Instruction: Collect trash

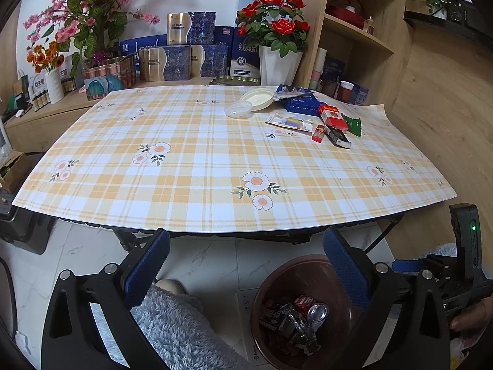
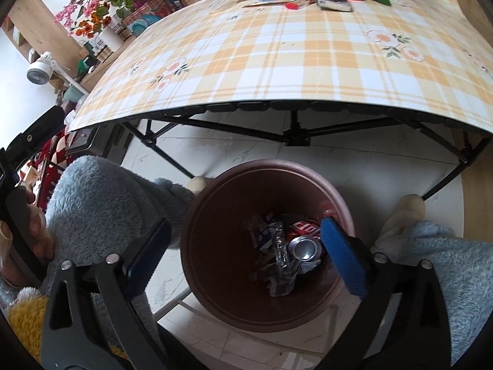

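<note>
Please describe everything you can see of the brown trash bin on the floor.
The trash bin is a round, open-topped pail, brown, apparently plastic, with a paler rim. It stands upright on the white tiled floor, in front of the table's near edge. Inside lie a crushed red soda can and crumpled wrappers. The right gripper hangs open above it.

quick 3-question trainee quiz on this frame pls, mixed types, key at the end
1. True or false: the right gripper is shut on the crushed soda can.
2. Where does the crushed soda can lie? A) on the plaid tablecloth B) inside the brown bin C) on the wooden shelf
3. Fill in: the leftover trash on the table, such as the red carton and the round plastic lid, sits toward the far ____ corner in the left wrist view.

Key
1. False: its jaws stand wide apart above the bin and hold nothing. The left gripper is open too.
2. B
3. right
</note>
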Motion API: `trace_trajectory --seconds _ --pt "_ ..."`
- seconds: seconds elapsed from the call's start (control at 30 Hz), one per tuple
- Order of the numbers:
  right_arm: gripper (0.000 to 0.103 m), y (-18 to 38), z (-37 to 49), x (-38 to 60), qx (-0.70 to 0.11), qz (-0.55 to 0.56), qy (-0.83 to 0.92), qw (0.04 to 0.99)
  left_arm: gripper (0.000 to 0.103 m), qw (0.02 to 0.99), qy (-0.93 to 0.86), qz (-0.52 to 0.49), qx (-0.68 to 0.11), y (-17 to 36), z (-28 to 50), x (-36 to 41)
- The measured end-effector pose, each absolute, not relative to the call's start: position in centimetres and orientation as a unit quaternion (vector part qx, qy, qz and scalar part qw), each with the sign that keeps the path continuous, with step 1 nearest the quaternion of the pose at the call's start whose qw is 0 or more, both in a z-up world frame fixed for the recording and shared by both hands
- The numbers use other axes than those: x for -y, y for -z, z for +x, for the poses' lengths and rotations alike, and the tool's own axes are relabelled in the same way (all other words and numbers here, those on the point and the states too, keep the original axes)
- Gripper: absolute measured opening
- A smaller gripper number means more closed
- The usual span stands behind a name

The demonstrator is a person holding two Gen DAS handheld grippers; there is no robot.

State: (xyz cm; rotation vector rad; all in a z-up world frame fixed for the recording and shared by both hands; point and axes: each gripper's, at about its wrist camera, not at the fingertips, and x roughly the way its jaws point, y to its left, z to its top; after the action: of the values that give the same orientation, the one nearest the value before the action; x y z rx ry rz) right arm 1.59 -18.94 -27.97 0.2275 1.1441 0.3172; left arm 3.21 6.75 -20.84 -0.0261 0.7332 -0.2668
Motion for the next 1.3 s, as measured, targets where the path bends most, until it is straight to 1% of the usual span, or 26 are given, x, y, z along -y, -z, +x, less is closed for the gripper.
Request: trace_trajectory --seconds 0.4,0.6,0.83,1.0,1.13,1.3 --pt "0.097 26.1 1.8 22.9 -0.494 0.131 -0.060 0.857 0.097 0.924 0.123 -0.013 -0.362 21.0 3.3 -6.8" --pt "0.097 23.6 1.5 25.1 -0.441 0.155 -0.054 0.883 0.097 0.925 0.114 -0.020 -0.363 21.0 3.4 -7.1" --pt "0.097 22.6 1.8 26.5 -0.421 0.147 -0.040 0.894 0.097 0.923 0.105 -0.036 -0.369 21.1 3.7 -7.6" --pt "0.097 22.6 2.2 26.5 -0.429 0.129 -0.053 0.892 0.097 0.920 0.103 -0.037 -0.376 21.3 4.0 -7.5" --pt "0.097 22.4 2.6 25.9 -0.431 0.087 -0.049 0.897 0.097 0.916 0.101 -0.040 -0.386 21.7 4.5 -7.4" --pt "0.097 22.8 3.7 25.8 -0.440 0.072 -0.052 0.893 0.097 0.909 0.091 -0.064 -0.401 22.2 5.2 -8.0"
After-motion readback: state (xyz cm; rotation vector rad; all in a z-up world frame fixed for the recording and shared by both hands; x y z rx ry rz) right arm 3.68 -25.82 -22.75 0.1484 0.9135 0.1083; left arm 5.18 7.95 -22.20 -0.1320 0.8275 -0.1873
